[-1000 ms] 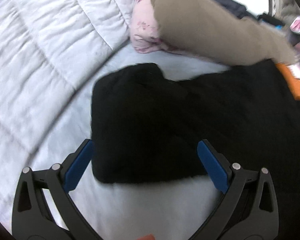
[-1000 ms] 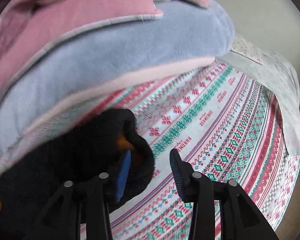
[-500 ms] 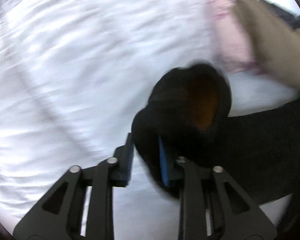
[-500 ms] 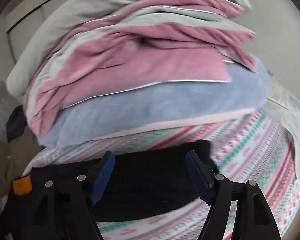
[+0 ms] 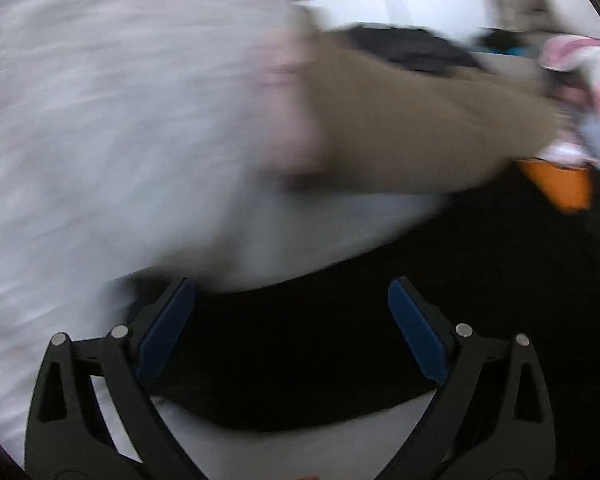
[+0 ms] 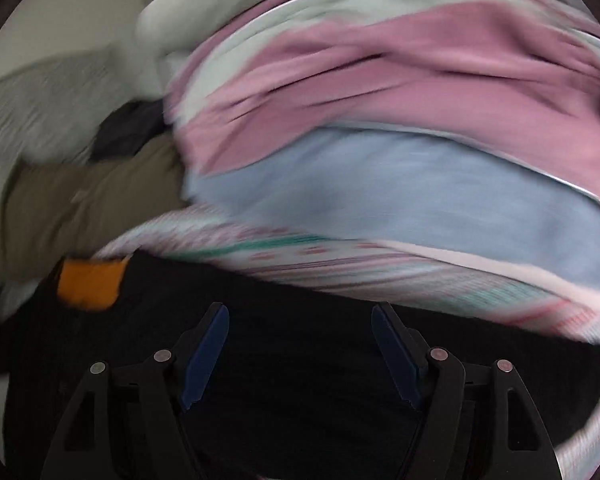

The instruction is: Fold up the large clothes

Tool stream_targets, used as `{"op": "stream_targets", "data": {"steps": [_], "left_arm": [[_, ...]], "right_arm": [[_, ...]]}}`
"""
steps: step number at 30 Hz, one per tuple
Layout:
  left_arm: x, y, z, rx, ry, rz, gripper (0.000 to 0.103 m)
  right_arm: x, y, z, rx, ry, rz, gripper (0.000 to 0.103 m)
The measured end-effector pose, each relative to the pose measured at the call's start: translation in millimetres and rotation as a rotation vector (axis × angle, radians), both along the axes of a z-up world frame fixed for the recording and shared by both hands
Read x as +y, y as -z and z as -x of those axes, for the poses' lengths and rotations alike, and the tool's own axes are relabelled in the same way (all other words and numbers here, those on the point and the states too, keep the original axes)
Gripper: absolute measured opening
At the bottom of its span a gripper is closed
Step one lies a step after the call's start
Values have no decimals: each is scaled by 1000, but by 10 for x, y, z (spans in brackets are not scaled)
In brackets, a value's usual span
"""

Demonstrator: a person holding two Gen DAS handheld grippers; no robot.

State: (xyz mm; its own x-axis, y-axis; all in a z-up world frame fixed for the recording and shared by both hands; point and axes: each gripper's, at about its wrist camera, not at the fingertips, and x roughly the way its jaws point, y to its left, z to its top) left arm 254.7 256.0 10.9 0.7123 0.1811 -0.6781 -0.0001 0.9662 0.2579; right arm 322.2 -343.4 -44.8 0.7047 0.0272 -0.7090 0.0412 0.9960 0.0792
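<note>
- Both grippers stand with their blue-padded jaws spread wide and nothing pinched between them: the left gripper [image 5: 290, 332] and the right gripper [image 6: 300, 354] each hover just over the black knitted garment [image 5: 380, 320].
- Beneath the left gripper, one blurred end of that black garment lies on the white quilted bedcover [image 5: 100, 120]; the cloth runs off to the right, toward an orange patch [image 5: 560, 184] at the garment's far part.
- Beneath the right gripper, the same dark cloth [image 6: 300, 400] fills the lower view, with the orange patch [image 6: 90, 284] showing to the left and a red-and-green patterned white blanket [image 6: 380, 268] under its far edge.
- Farther out sit a brown folded cloth [image 5: 400, 132], and on the right side a tall heap of pink and pale-blue bedding [image 6: 380, 120].
- Judging from the open jaws over flat cloth, the step in hand looks like choosing the next grip for a fold.
- To do it well, I would have each gripper come down at a matching edge or corner, bite through one layer only, and close fully before lifting.
- Lifting both ends level and carrying them over together should keep the fold square; knit this thick is likely to sag and slip from a shallow bite.
- Both views are smeared, so the exact edge line is hard to tell.
</note>
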Motion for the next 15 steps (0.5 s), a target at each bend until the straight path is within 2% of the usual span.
{"op": "stream_targets", "data": {"steps": [3,5,8,12,15], "left_arm": [[-274,319,-620,71,143,50,97],[-432,512,-947,109,234,125,97],[-623,666,-1196,141,327,174,97],[-668,902,-1455,199,377,236,97],[-655,1057,-1548,233,382,305,95]], "right_arm": [[297,165,-372,44,-126,17,75],[446,272,-571,56,-197,16,75],[628,472,-881,102,-286,34,75],[677,676,-1219,125,-316,51,75],[629,827,-1418,164,-305,7,75]]}}
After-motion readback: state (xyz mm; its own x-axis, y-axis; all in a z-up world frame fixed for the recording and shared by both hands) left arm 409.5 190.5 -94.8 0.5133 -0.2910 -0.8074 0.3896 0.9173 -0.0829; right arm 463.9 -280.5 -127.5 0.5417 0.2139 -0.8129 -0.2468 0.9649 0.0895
